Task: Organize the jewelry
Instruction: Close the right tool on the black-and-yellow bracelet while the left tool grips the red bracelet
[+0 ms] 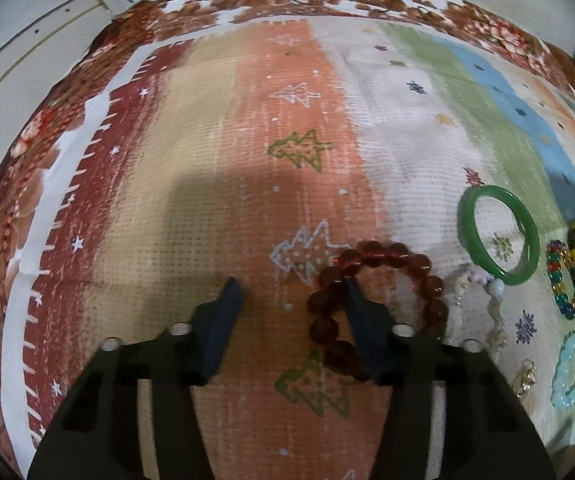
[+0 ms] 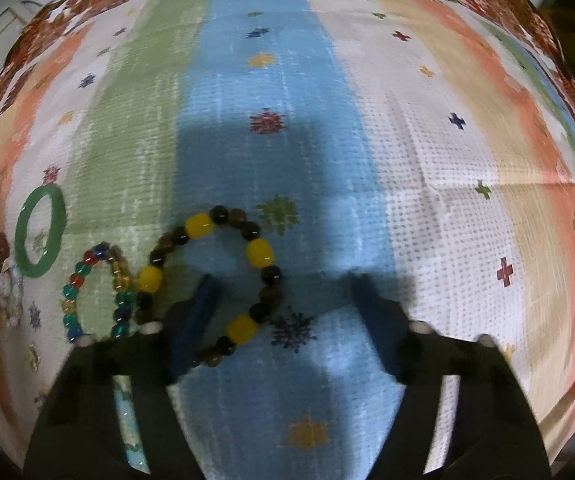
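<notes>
On the striped patterned cloth point(image 2: 427, 128), both grippers sit low with jaws spread wide, holding nothing. Left gripper point(image 1: 293, 292) has one finger inside the dark red bead bracelet point(image 1: 379, 300); right gripper point(image 2: 285, 284) likewise threads the yellow-and-black bead bracelet point(image 2: 223, 276). Green bangle point(image 1: 497, 236) and multicolour bead bracelet point(image 2: 99, 292) lie just beside. Risk: closing may pinch only one strand, so beads roll out or drag neighbouring pieces.
</notes>
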The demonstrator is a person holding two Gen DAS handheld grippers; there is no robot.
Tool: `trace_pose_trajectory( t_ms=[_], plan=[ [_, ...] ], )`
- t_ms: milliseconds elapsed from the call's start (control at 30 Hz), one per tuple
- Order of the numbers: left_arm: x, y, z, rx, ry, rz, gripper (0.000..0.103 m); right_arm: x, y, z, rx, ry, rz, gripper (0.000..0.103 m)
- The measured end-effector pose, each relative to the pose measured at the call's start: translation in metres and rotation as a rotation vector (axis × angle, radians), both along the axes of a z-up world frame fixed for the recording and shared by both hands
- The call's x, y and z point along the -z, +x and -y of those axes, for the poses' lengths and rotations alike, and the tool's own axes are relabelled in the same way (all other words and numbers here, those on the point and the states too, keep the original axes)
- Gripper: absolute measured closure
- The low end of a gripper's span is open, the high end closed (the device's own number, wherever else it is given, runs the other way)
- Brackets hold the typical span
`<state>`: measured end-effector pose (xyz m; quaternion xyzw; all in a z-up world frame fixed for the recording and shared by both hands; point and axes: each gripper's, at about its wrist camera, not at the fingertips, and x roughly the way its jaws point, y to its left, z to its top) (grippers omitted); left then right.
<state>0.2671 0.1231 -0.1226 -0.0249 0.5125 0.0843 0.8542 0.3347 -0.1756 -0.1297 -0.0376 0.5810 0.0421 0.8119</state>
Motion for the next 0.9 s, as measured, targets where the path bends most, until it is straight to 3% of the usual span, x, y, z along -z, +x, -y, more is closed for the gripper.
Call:
trace_pose_trajectory(
  t_ms=[67,100,133,167,467,900],
  plan=[
    [0.000,0.000,0.002,0.012,0.000,-0.001,0.077,0.000,0.000,-0.002,-0.013,0.004,-0.001,0.052],
    [0.000,0.000,0.004,0.027,0.005,-0.001,0.088,-0.001,0.000,-0.003,-0.024,0.007,-0.001,0.068],
    [0.000,0.000,0.005,0.032,0.014,-0.002,0.088,-0.003,-0.001,-0.005,-0.034,0.009,0.000,0.089],
    [0.000,-0.001,0.006,0.034,0.018,-0.002,0.089,-0.003,-0.001,-0.006,-0.037,0.011,-0.002,0.092],
    [-0.019,-0.011,-0.002,0.005,-0.033,0.020,0.090,-0.011,-0.005,-0.001,-0.035,0.074,-0.017,0.092],
    [-0.059,-0.038,0.007,0.018,-0.079,0.094,0.090,-0.059,-0.037,-0.005,-0.089,0.155,0.044,0.092]
  ],
)
